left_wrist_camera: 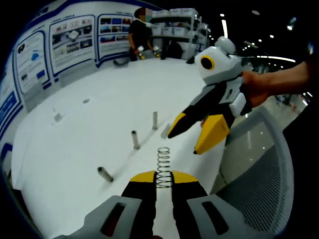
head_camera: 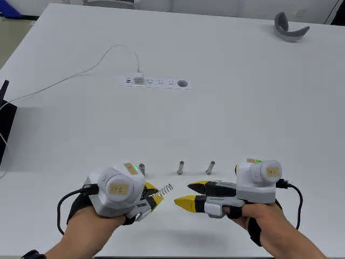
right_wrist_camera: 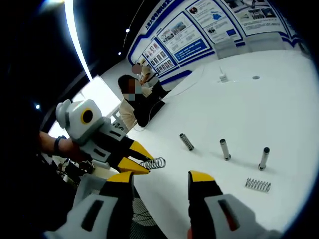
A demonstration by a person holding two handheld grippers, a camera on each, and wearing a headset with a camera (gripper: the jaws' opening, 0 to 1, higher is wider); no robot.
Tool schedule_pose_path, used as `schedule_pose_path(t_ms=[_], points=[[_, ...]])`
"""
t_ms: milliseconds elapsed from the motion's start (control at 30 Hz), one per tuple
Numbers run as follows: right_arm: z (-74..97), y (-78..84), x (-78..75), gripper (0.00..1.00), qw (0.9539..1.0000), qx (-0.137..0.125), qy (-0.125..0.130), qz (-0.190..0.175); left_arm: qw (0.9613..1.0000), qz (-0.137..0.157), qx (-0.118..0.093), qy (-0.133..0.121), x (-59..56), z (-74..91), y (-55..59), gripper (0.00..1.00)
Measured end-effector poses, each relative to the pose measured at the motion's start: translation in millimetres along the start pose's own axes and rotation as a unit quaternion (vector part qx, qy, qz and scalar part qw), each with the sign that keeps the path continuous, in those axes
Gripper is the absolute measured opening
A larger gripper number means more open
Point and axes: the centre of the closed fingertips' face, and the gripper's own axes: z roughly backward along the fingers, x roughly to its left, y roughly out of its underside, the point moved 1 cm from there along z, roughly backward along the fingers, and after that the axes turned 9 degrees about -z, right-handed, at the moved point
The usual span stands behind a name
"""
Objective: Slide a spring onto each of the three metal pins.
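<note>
The left gripper (left_wrist_camera: 163, 178) pinches a spring (left_wrist_camera: 163, 159) by one end, just in front of the three pins (head_camera: 180, 167). The right gripper (right_wrist_camera: 160, 177) is spread wide, holding nothing. Next, I think, the spring must line up with a pin top and slide down. The tabletop (head_camera: 242, 118) edge is close to both grippers; behind the pins there is lots of room
</note>
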Motion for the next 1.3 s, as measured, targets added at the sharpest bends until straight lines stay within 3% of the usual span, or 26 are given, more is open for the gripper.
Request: schedule_pose_path(t_ms=[200,500,933,1133,1300], points=[[-5.9,0.7,6.1,0.35,0.9997,0.004,-0.019,-0.012,0.9999,-0.01,-0.001,0.011,-6.5,-2.3,-3.4,0.1],[-10.0,0.5,12.7,0.25,0.9988,0.009,-0.041,-0.027,0.9993,-0.028,-0.012,0.02,-11.3,-2.4,-18.0,0.1],[1.5,-14.2,14.5,0.13,0.9969,-0.007,-0.058,-0.051,0.9975,-0.059,-0.012,0.037,-13.1,-4.9,-26.6,0.1],[7.1,-24.5,19.0,0.12,0.9985,0.012,-0.053,-0.001,0.9965,-0.06,-0.028,0.051,-9.7,-5.7,-37.8,0.1],[12.6,-34.2,27.0,0.12,0.9942,0.058,-0.044,0.078,0.9951,-0.047,-0.049,0.072,-7.8,-5.9,-48.3,0.1]])
